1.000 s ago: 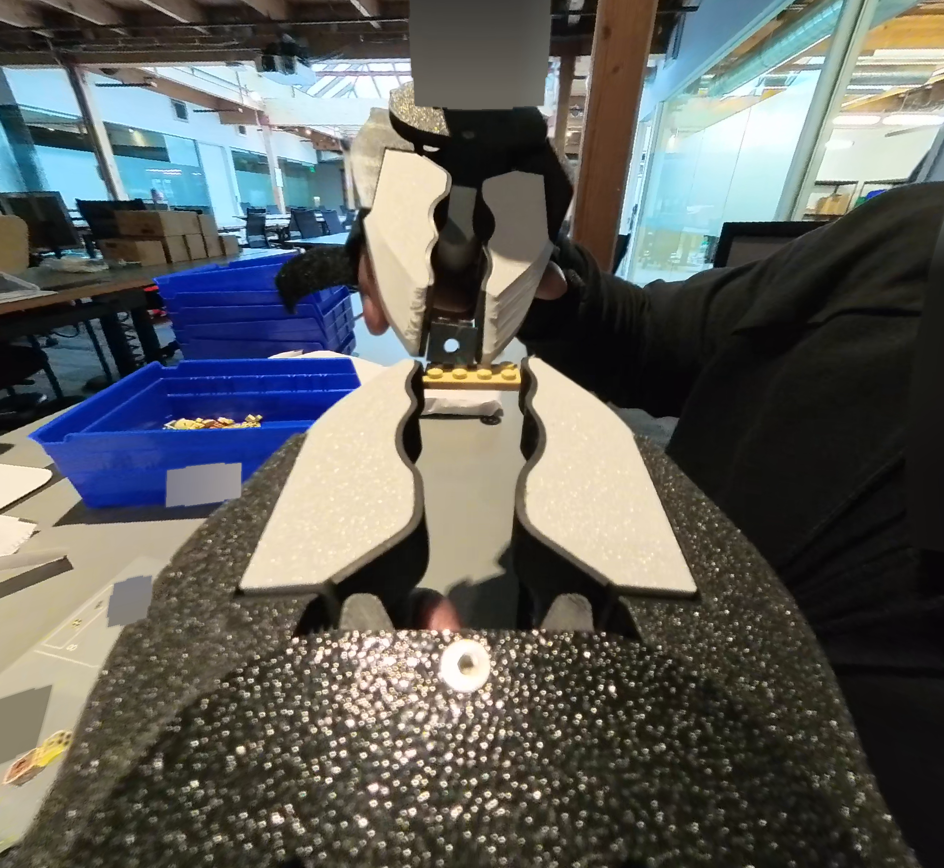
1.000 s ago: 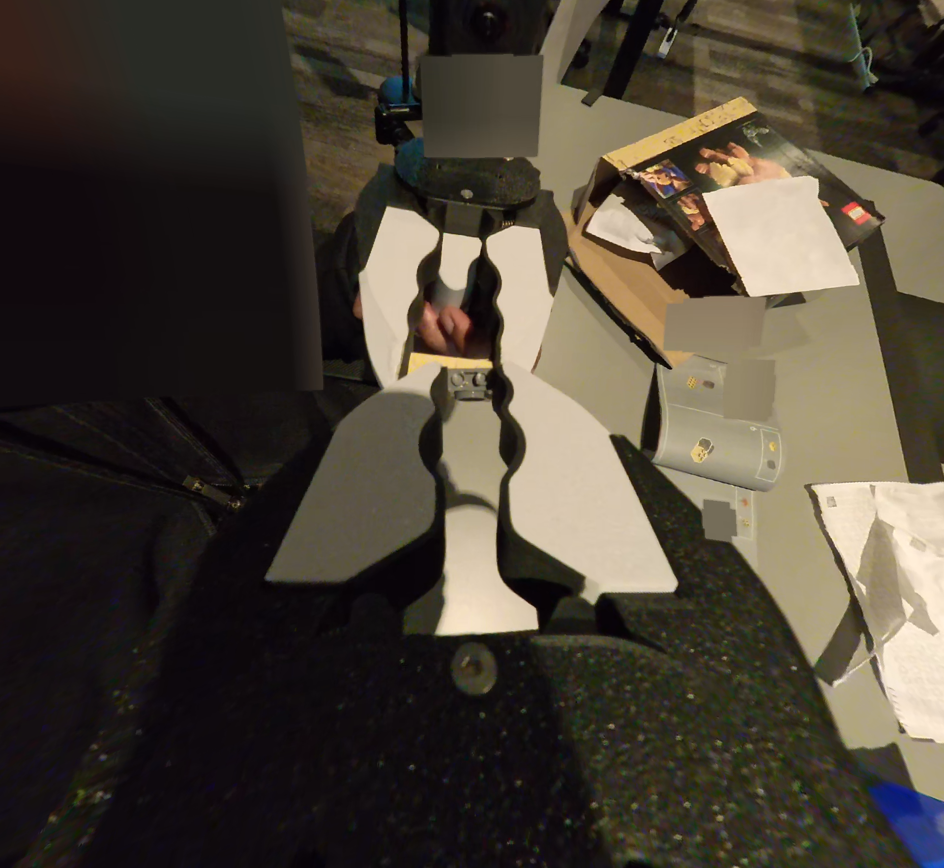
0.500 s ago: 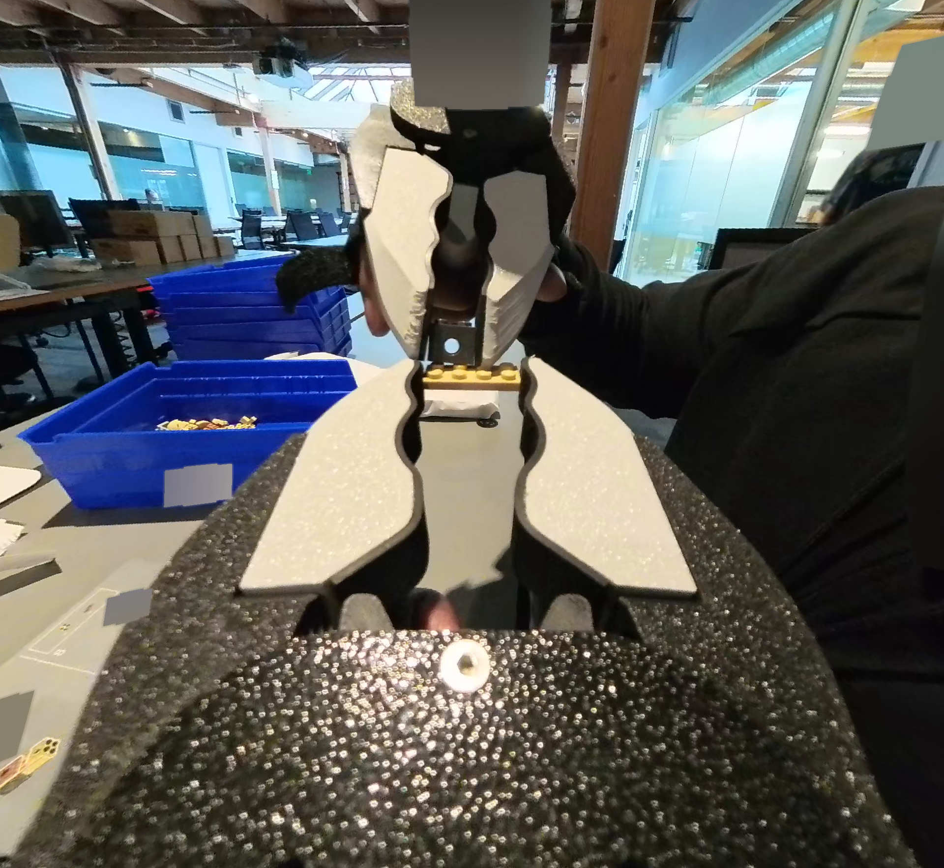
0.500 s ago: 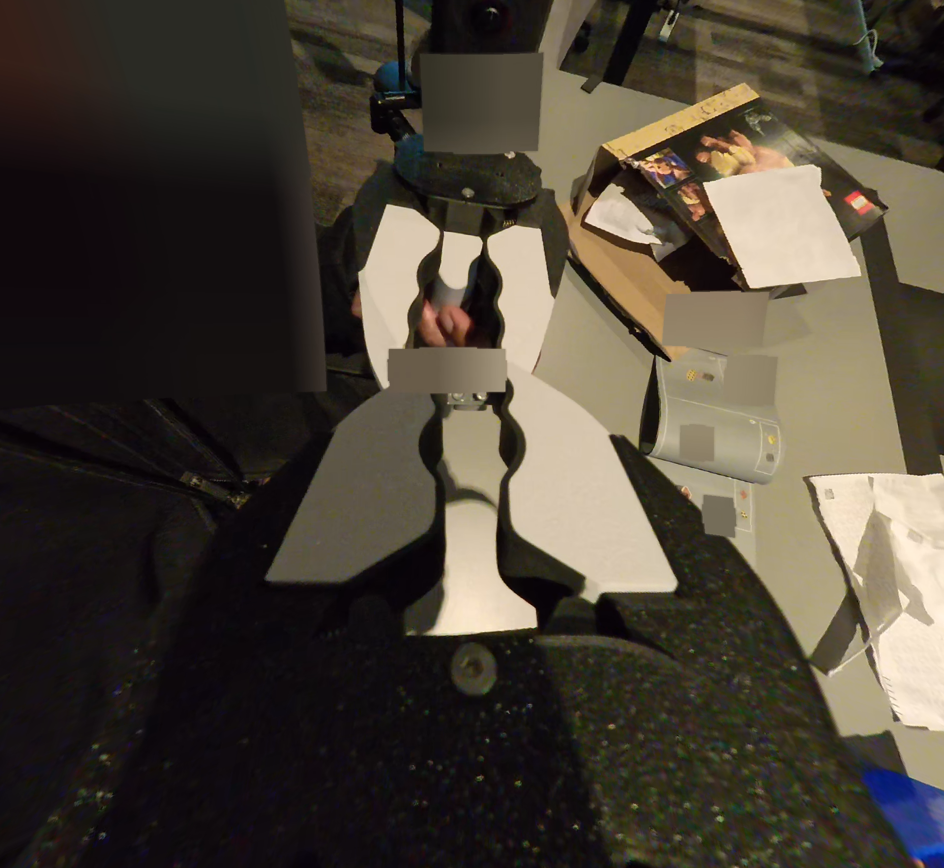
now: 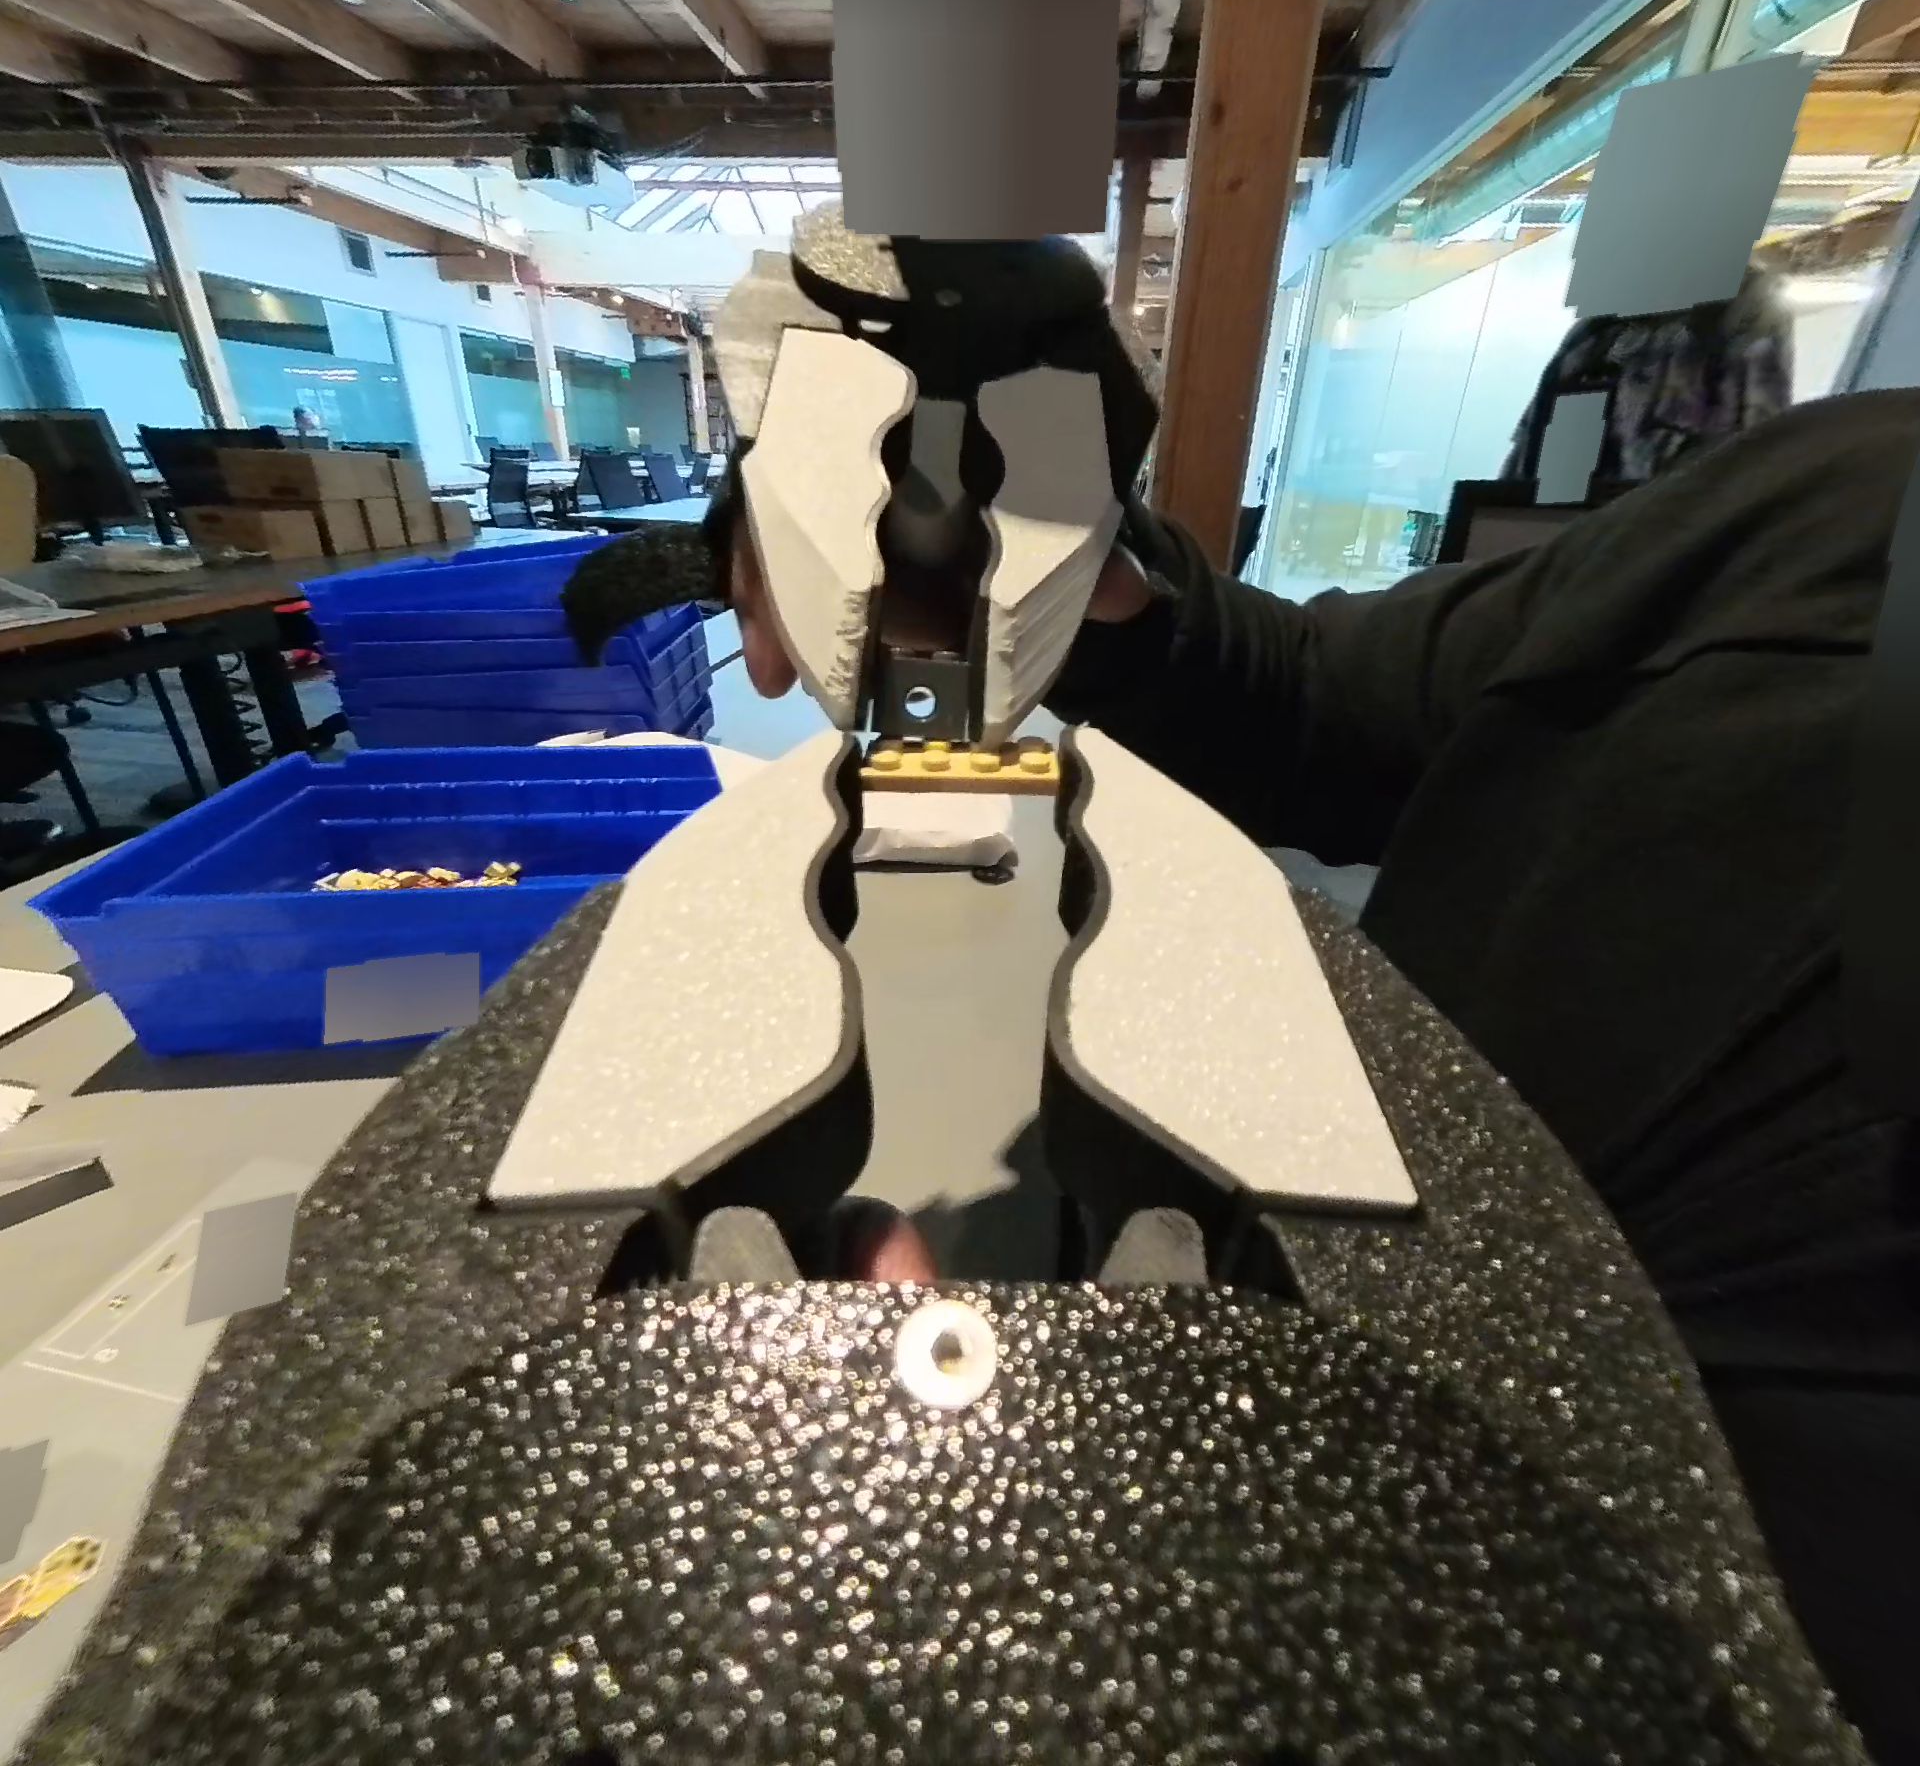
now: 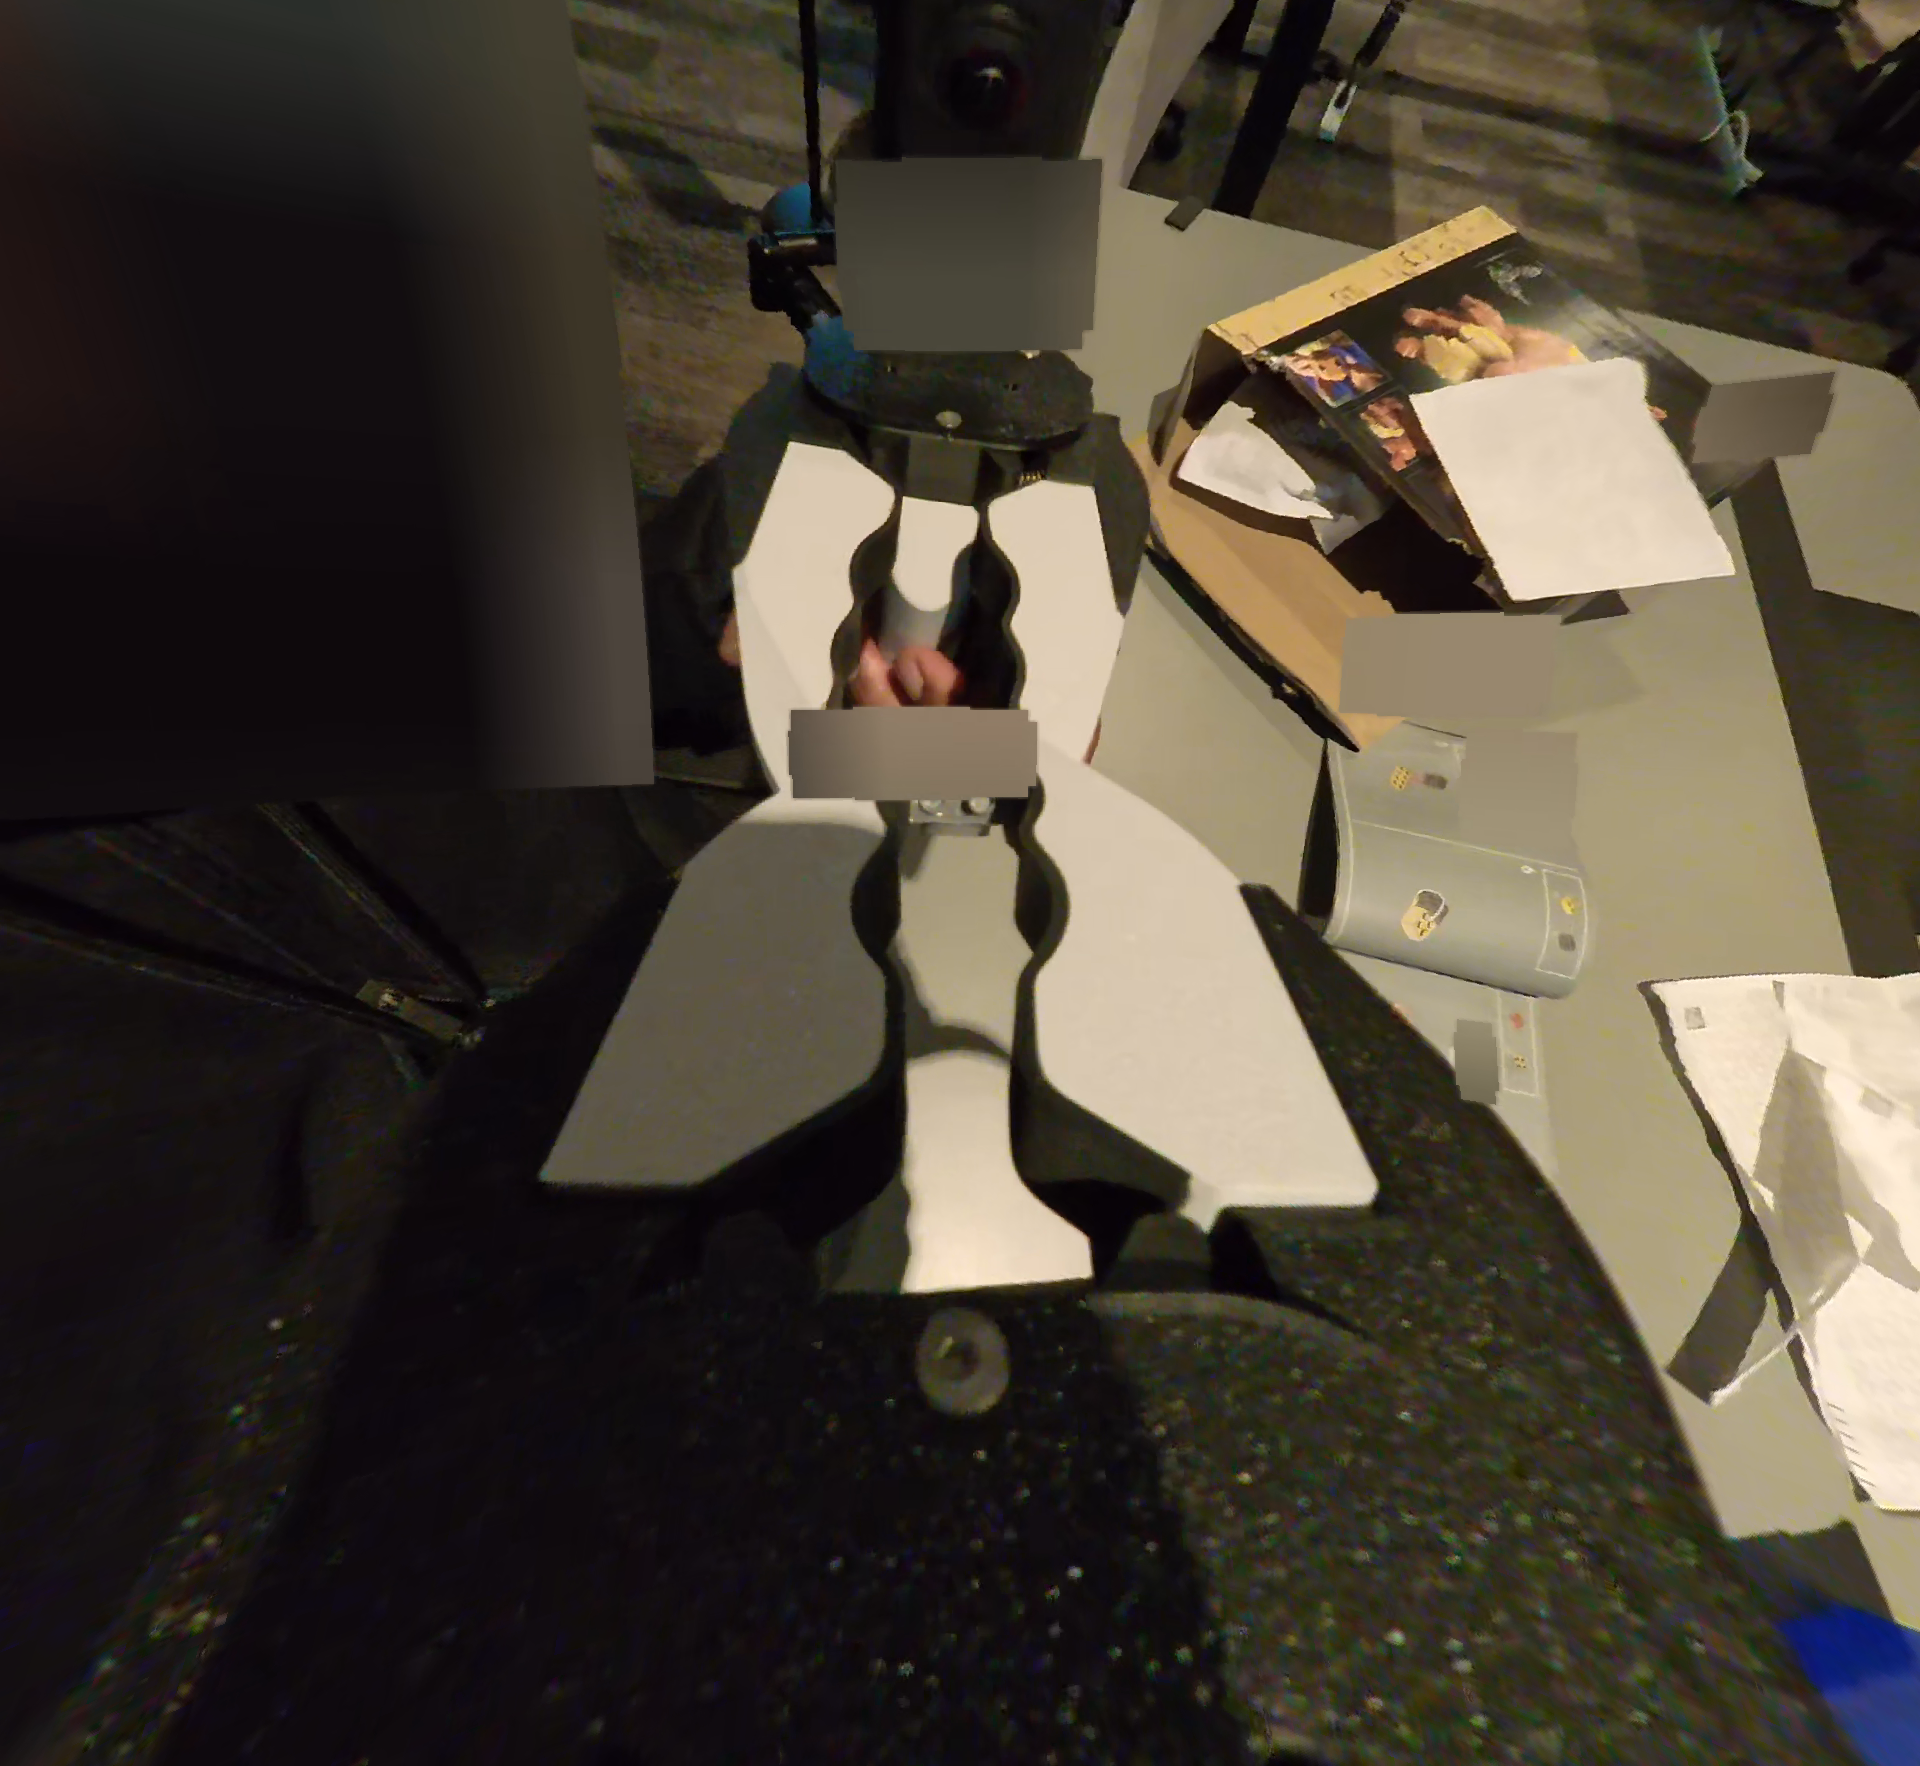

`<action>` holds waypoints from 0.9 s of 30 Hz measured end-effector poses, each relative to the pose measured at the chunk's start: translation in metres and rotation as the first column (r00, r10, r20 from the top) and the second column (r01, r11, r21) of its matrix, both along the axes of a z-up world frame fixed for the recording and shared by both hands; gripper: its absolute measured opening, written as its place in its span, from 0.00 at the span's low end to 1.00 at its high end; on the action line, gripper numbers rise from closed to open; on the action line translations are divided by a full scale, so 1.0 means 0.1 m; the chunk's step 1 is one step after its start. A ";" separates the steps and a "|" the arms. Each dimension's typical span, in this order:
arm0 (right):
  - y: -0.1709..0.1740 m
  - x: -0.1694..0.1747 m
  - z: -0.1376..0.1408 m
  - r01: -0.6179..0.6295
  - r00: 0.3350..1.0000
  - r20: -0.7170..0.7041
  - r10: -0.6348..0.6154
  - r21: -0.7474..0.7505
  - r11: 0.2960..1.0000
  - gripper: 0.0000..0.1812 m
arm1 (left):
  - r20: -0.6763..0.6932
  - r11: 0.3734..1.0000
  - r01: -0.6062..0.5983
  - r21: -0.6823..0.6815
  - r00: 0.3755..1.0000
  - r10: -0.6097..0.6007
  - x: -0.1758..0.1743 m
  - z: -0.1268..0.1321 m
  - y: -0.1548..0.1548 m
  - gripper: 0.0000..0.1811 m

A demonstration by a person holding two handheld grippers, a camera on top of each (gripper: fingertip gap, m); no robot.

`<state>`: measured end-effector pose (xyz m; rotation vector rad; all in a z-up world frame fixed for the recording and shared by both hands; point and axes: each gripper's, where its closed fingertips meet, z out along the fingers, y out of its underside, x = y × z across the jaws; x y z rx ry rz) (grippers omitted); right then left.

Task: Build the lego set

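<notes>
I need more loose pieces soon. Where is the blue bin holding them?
In the left wrist view, the blue bin sits on the grey table at left, beside the left gripper, before stacked blue bins.

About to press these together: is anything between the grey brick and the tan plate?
Nothing visible. The grey brick in the right hand-held gripper sits directly above the tan plate held by the left hand-held gripper.

Flat tan plate (image 5: 961,769) level; grey holed brick (image 5: 923,704) upright on its studs.

Glossy plastic bin (image 5: 239,937) — matt grey table (image 6: 1662,781), crumpled paper (image 6: 1829,1197).
</notes>
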<state>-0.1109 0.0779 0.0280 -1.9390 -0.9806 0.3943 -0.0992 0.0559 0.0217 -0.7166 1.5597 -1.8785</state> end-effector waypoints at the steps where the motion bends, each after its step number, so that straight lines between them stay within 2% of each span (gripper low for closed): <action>1: 0.01 0.02 -0.01 0.008 1.000 -0.004 -0.008 0.017 1.000 0.09 | 0.000 1.000 -0.005 0.000 1.000 0.005 0.01 -0.01 0.01 0.19; 4: 0.01 0.14 -0.07 0.047 0.996 -0.084 -0.041 0.075 0.996 0.09 | 0.009 1.000 -0.023 0.008 1.000 0.023 0.07 -0.07 0.08 0.19; 7: -0.03 0.40 -0.32 0.137 0.968 -0.222 -0.114 0.093 0.986 0.09 | -0.022 0.995 -0.088 0.055 0.996 0.089 0.21 -0.27 0.24 0.19; 9: -0.04 0.65 -0.79 0.227 0.950 -0.226 -0.216 0.027 0.973 0.09 | -0.035 0.990 -0.102 0.093 0.994 0.105 0.30 -0.43 0.30 0.19; 12: -0.11 1.00 -1.81 0.354 0.932 -0.024 -0.363 -0.168 0.920 0.09 | -0.110 0.982 -0.131 0.138 0.983 0.146 0.51 -0.75 0.38 0.19; 13: -0.16 1.06 -2.08 0.373 0.926 0.034 -0.375 -0.217 0.902 0.09 | -0.137 0.981 -0.131 0.143 0.979 0.150 0.58 -0.86 0.38 0.19; 15: -0.24 1.06 -2.39 0.364 0.931 0.097 -0.351 -0.278 0.889 0.09 | -0.183 0.983 -0.115 0.141 0.973 0.140 0.68 -1.04 0.34 0.19; 20: -0.28 1.05 -2.67 0.364 0.928 0.199 -0.315 -0.305 0.880 0.09 | -0.237 0.983 -0.076 0.169 0.965 0.115 0.81 -1.30 0.19 0.19; 27: -0.23 1.00 -2.67 0.364 0.930 0.157 -0.332 -0.278 0.889 0.09 | -0.275 0.989 -0.047 0.138 0.958 0.084 0.86 -1.46 0.18 0.19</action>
